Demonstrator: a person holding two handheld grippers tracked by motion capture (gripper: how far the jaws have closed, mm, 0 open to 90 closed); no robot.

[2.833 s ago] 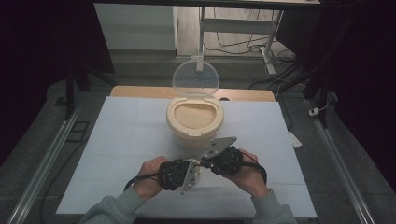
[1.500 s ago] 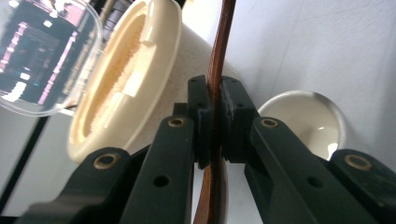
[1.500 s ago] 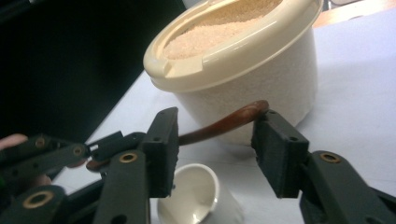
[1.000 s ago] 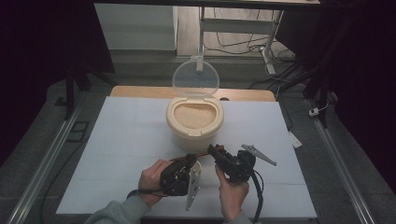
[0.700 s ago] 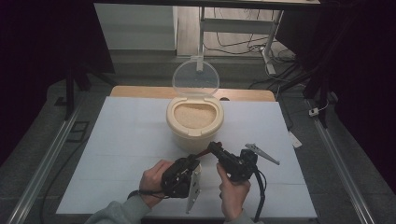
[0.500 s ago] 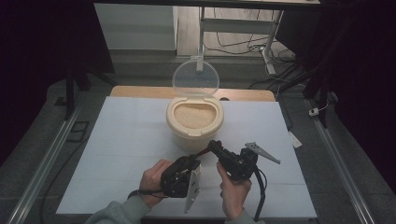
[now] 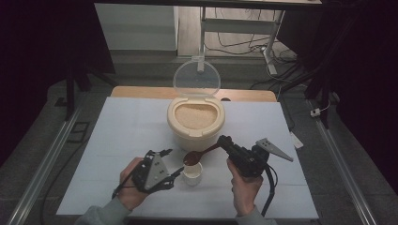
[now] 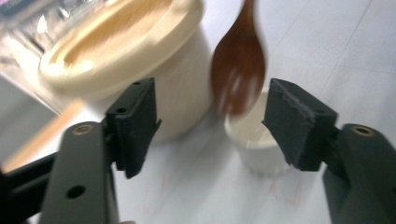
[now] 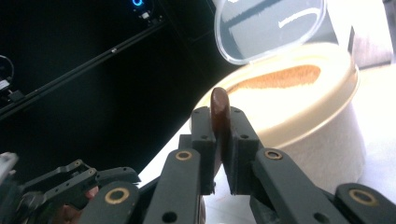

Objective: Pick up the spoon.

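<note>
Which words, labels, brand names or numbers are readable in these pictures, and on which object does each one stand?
No text can be read with certainty.
Clear lid of the rice container: a short line of pale print, too blurred to read.
White table sheet, beside the small white cup: faint red marks, too blurred to read.
Brown spoon: no marking visible.

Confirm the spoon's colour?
Brown spoon, glossy; clearest in the left gripper view, above the small white cup.
</note>
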